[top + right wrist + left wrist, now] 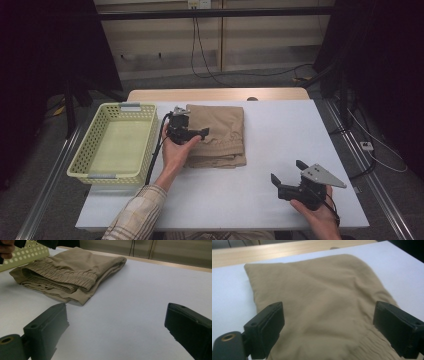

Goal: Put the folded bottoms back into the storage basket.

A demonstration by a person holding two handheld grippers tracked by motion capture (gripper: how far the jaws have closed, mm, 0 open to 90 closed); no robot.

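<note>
Folded tan trousers point(220, 125) lie on the white table point(280, 130), their elastic waistband toward the near side. My left gripper point(190, 127) hovers over their left near part. In the left gripper view its jaws stand wide apart above the cloth point(322, 290), and the left gripper point(328, 327) is open, with neither pad pressing on the fabric. My right gripper point(287, 171) rests low at the table's front right, open and with nothing between its jaws. From the right gripper point(117, 327) the trousers point(70, 267) lie farther off to the left.
A pale green perforated basket point(85, 165) stands empty at the table's left, right beside the trousers, and its wall point(27, 252) appears in the right gripper view. A bare wooden strip point(215, 94) runs along the table's far edge. Bare white tabletop lies right of the trousers.
</note>
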